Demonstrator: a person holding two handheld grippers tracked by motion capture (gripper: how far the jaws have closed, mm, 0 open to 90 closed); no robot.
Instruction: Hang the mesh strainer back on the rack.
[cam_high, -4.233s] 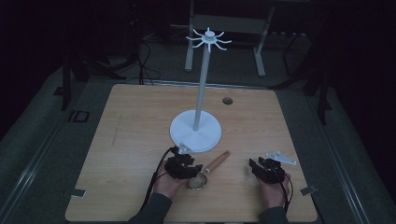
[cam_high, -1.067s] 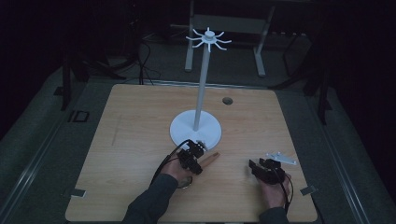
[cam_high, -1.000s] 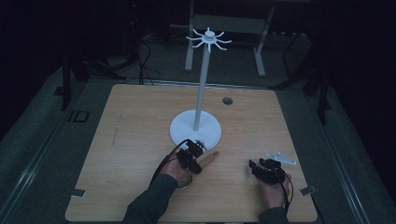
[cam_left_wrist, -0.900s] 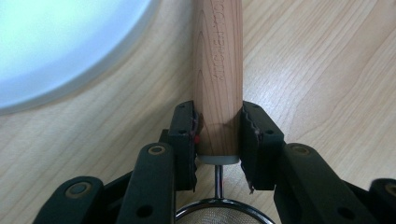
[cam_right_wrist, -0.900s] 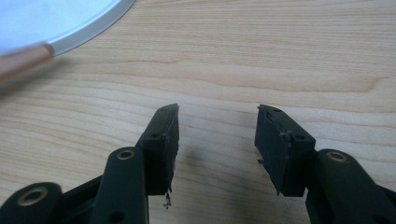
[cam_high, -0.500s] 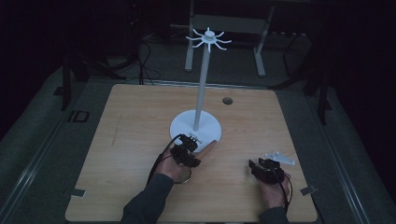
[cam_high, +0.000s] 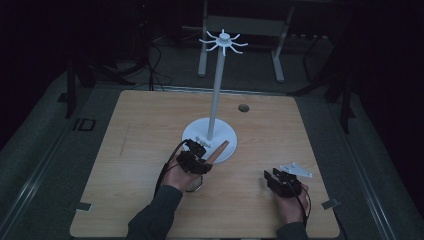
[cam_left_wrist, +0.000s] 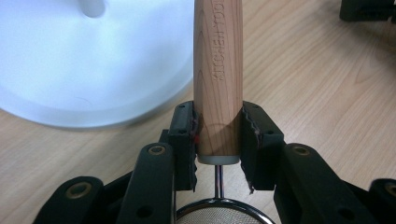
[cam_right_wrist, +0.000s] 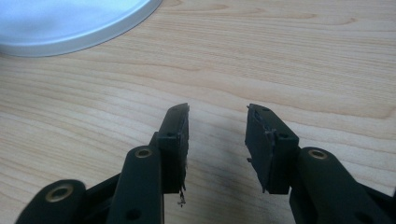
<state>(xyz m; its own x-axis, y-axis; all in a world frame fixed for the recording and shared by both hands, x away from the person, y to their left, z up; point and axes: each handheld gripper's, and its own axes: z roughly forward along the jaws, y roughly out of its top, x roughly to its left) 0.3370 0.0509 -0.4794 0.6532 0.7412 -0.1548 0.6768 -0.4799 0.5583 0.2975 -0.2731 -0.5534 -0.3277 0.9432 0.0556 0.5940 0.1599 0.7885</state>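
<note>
L gripper (cam_high: 196, 159) w/ wooden handle (cam_high: 218, 151) by white stand base (cam_high: 225, 136)

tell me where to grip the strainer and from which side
Grip the wooden handle near the strainer's mesh end, the jaws crossing it from its two long sides, as the left gripper does now. The handle is straight, round and narrow enough for the jaws; the mesh bowl is wide and thin-walled.

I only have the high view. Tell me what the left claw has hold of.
Observer: The left claw is shut on a strainer's wooden handle, pads on both sides.
Operator: Report any marking on it.
Observer: Letters are stamped along the handle; I read roughly "KITCHEN TOOL".
Operator: Describe the strainer end.
Observer: A metal rim with fine mesh sits just behind the pads.
Operator: Give me the right claw.
Observer: The right claw is open over bare table.
</note>
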